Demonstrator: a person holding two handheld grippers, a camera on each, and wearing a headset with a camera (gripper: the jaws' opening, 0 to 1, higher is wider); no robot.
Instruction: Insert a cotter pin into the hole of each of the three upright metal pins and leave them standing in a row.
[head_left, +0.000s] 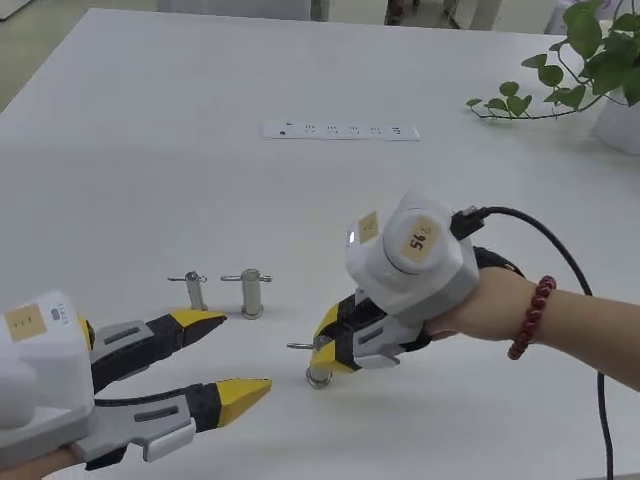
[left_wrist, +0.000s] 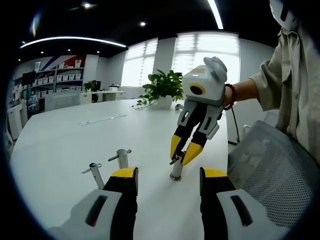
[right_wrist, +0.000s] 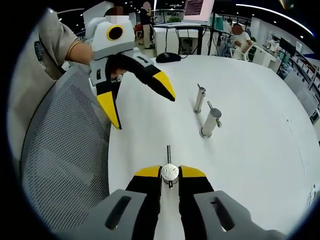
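Two upright metal pins stand side by side on the white table, each with a cotter pin through its top. A third metal pin stands in front of them to the right. My right gripper is shut on its top, and a cotter pin sticks out to the left. In the right gripper view the jaws clasp the round pin head. My left gripper hovers open at the lower left, holding nothing, just left of the third pin.
A white power strip lies flat further back on the table. A potted plant stands at the far right corner. A black cable trails from the right gripper. A mesh chair stands beside the table.
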